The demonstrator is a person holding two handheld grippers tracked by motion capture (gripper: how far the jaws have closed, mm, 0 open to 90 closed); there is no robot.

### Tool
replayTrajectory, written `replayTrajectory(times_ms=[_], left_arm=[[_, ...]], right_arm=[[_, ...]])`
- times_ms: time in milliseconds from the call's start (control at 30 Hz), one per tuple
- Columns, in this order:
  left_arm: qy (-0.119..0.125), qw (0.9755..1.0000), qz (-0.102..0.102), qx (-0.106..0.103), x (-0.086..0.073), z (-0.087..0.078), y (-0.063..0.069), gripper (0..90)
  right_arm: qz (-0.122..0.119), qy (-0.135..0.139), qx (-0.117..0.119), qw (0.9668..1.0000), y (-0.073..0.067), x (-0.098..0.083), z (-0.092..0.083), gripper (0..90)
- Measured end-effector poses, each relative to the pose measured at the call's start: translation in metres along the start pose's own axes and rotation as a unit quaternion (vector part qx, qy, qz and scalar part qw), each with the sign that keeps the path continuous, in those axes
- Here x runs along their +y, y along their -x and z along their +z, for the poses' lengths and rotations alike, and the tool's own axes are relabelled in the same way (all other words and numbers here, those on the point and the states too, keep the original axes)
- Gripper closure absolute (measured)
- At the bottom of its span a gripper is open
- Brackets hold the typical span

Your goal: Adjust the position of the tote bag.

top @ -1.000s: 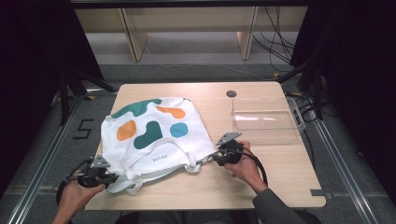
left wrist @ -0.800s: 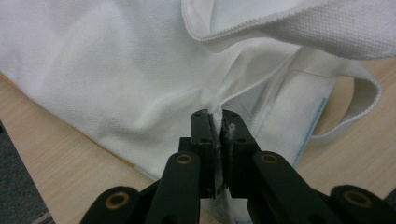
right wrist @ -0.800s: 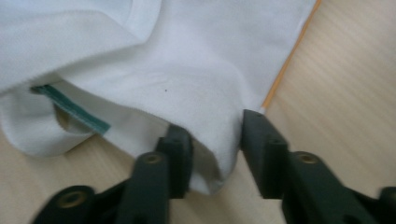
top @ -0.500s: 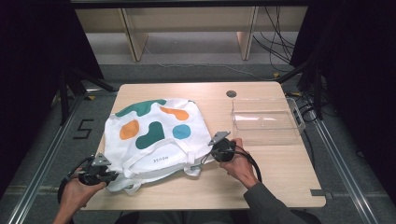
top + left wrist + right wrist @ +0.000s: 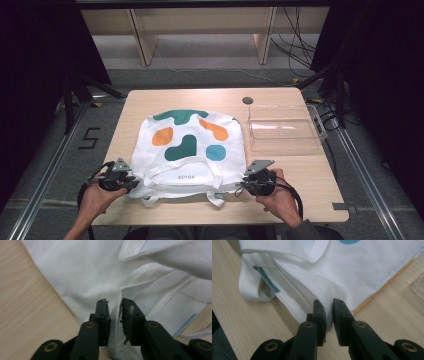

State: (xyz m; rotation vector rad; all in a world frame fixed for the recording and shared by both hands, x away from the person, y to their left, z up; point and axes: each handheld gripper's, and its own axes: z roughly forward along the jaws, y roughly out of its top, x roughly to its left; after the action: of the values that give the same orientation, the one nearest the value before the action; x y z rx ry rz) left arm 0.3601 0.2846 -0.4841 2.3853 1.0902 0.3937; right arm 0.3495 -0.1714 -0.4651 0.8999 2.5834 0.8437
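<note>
I have the tote bag (image 5: 187, 150) spread flat mid-table, mouth edge toward me, my left gripper (image 5: 115, 312) just opening with the hem loose between its jaws and my right gripper (image 5: 329, 312) narrowed around the other corner, so next I let go and draw both back. Since a second ago, the bag has slid right and straightened, and my right hand has moved outward

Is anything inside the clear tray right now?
No, the high view shows the clear tray bare inside, standing apart to the right of the bag.
</note>
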Motion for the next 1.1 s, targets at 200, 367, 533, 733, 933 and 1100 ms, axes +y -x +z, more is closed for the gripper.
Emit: replayTrajectory(times_ms=[200, 367, 533, 733, 933, 1100], left_arm=[[-0.015, 0.9992, -0.036, 0.006, -0.013, -0.004, 0.001, 52.6], [-0.031, 0.9991, -0.027, 0.01, -0.014, -0.005, 0.001, 50.7], [-0.023, 0.9988, -0.043, 0.008, -0.01, 0.001, -0.001, 53.6], [-0.023, 0.9991, -0.034, 0.005, -0.008, 0.005, -0.004, 64.3], [-0.041, 0.9991, -0.007, -0.002, -0.008, 0.003, -0.009, 78.0], [-0.038, 0.9993, 0.005, -0.003, -0.006, 0.004, -0.009, 81.0]], right_arm=[[0.002, -0.007, -0.004, 1.0, 0.0, 0.0, 0.004, 77.2], [0.011, -0.018, -0.002, 0.9998, 0.0, 0.001, 0.007, 73.0], [0.011, -0.016, -0.012, 0.9997, 0.002, 0.002, 0.014, 68.7], [0.019, -0.019, -0.012, 0.9996, 0.004, 0.005, 0.018, 67.5], [0.016, -0.024, -0.011, 0.9995, 0.006, 0.009, 0.022, 68.3], [0.01, -0.021, -0.016, 0.9996, 0.009, 0.015, 0.031, 70.8]])
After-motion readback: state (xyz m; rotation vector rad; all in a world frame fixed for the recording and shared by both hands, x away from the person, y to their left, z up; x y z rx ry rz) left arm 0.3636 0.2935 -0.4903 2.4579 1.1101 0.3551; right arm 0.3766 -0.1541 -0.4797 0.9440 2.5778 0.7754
